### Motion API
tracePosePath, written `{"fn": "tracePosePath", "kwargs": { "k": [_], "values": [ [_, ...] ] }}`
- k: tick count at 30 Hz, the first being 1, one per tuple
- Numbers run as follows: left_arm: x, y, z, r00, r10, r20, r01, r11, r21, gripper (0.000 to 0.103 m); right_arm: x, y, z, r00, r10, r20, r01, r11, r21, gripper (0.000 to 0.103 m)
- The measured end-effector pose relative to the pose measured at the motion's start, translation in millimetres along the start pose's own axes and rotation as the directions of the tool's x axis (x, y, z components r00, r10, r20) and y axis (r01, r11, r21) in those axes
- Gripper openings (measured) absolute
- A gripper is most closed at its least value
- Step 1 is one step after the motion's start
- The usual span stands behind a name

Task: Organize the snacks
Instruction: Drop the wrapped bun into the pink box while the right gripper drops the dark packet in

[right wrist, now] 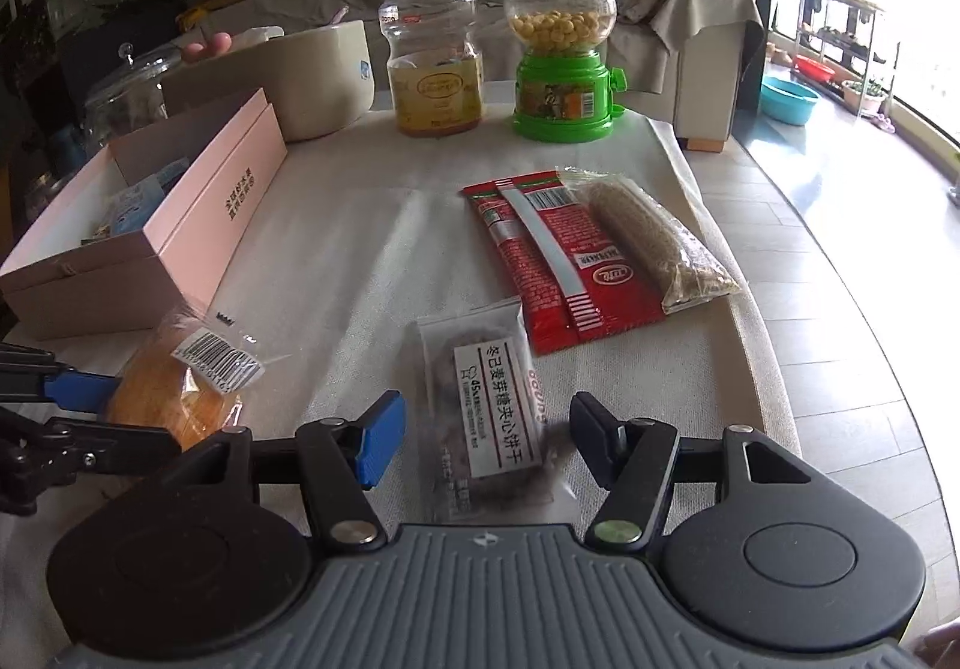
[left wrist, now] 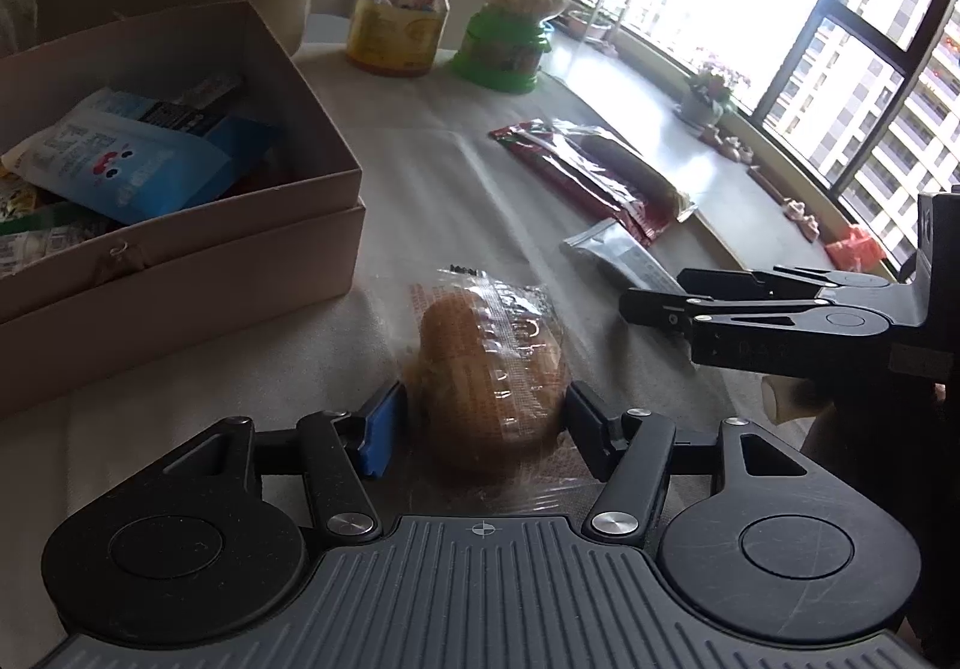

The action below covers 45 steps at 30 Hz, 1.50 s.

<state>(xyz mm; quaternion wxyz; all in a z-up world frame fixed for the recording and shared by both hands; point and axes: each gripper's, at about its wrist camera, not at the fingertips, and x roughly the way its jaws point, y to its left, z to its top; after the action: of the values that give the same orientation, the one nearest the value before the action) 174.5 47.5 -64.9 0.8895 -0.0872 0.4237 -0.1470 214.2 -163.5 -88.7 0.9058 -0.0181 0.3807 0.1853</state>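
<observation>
A wrapped bread roll lies on the white tablecloth between the fingers of my left gripper; the jaws stand at its sides, and I cannot tell if they press it. It also shows in the right wrist view. My right gripper is open around a clear biscuit packet, which also shows in the left wrist view. The pink snack box holds several packets, left of the roll. Red snack packets and a clear-wrapped brown bar lie beyond.
A red-lidded jar, a green candy dispenser and a white pot stand at the table's far side. A glass jar stands behind the box. The table edge curves on the right.
</observation>
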Motion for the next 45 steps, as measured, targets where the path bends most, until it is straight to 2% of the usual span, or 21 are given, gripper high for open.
{"fn": "tracePosePath", "kwargs": {
  "k": [1,3,5,8,15,19,23,26,29,32,34,36,37,40,43,44,45],
  "values": [
    [0.5,-0.5,0.5,1.0,0.002,-0.001,-0.002,1.0,0.001,0.066,0.7,1.7,-0.4,1.0,-0.007,0.002,0.007,1.0,-0.008,0.058],
    [1.0,-1.6,1.7,1.0,0.007,-0.007,-0.007,1.0,0.001,0.065,-0.2,5.0,-1.5,1.0,-0.026,0.002,0.026,0.999,-0.024,0.045],
    [1.4,-4.9,2.5,1.0,0.016,-0.008,-0.016,1.0,0.012,0.064,-4.7,7.6,-1.4,1.0,-0.02,-0.012,0.02,0.999,-0.039,0.039],
    [-1.5,-9.5,-0.6,1.0,0.017,-0.006,-0.017,1.0,0.025,0.061,-17.7,12.3,-4.0,1.0,0.004,-0.026,-0.005,0.999,-0.047,0.038],
    [-30.5,-10.2,-26.8,0.999,-0.039,-0.018,0.04,0.999,0.025,0.058,-70.2,37.9,-8.0,0.996,0.089,-0.007,-0.089,0.988,-0.125,0.038],
    [-59.5,3.7,-36.0,0.998,-0.047,0.031,0.048,0.998,-0.03,0.058,-94.5,59.6,-0.9,0.99,0.142,0.025,-0.136,0.977,-0.166,0.038],
    [-102.2,24.4,-25.8,0.99,-0.038,0.136,0.048,0.996,-0.072,0.058,-115.8,86.9,20.3,0.978,0.197,0.074,-0.175,0.958,-0.228,0.038],
    [-145.5,38.8,-2.9,0.964,0.022,0.263,-0.005,0.998,-0.065,0.058,-135.6,106.5,54.8,0.957,0.254,0.143,-0.21,0.94,-0.267,0.038],
    [-185.2,48.0,26.4,0.914,0.105,0.391,-0.091,0.994,-0.057,0.058,-153.4,125.4,101.8,0.924,0.304,0.231,-0.232,0.927,-0.294,0.038],
    [-207.4,56.6,51.5,0.862,0.152,0.483,-0.141,0.988,-0.059,0.058,-161.7,143.4,150.2,0.9,0.311,0.306,-0.223,0.931,-0.29,0.038],
    [-209.9,67.2,64.3,0.845,0.166,0.508,-0.137,0.986,-0.096,0.058,-159.0,154.6,175.8,0.894,0.307,0.327,-0.221,0.936,-0.275,0.038],
    [-203.2,79.9,73.8,0.849,0.162,0.504,-0.102,0.984,-0.144,0.058,-152.2,164.9,190.6,0.895,0.292,0.338,-0.204,0.941,-0.272,0.038],
    [-195.2,87.1,78.3,0.858,0.158,0.489,-0.086,0.982,-0.168,0.058,-147.4,169.7,194.6,0.898,0.28,0.34,-0.191,0.943,-0.273,0.038],
    [-153.4,108.2,85.7,0.9,0.146,0.41,-0.061,0.975,-0.213,0.058,-129.7,181.0,195.8,0.909,0.267,0.32,-0.174,0.941,-0.289,0.038],
    [-106.4,125.9,77.9,0.949,0.084,0.305,-0.011,0.972,-0.235,0.058,-108.5,184.1,192.2,0.927,0.241,0.288,-0.147,0.939,-0.311,0.039],
    [-89.9,131.1,76.1,0.962,0.08,0.262,-0.018,0.973,-0.231,0.058,-99.2,184.3,189.9,0.935,0.228,0.272,-0.138,0.939,-0.314,0.038],
    [-73.0,133.2,74.9,0.972,0.107,0.21,-0.063,0.977,-0.206,0.058,-90.8,183.4,188.3,0.943,0.214,0.254,-0.129,0.941,-0.314,0.038]
  ]
}}
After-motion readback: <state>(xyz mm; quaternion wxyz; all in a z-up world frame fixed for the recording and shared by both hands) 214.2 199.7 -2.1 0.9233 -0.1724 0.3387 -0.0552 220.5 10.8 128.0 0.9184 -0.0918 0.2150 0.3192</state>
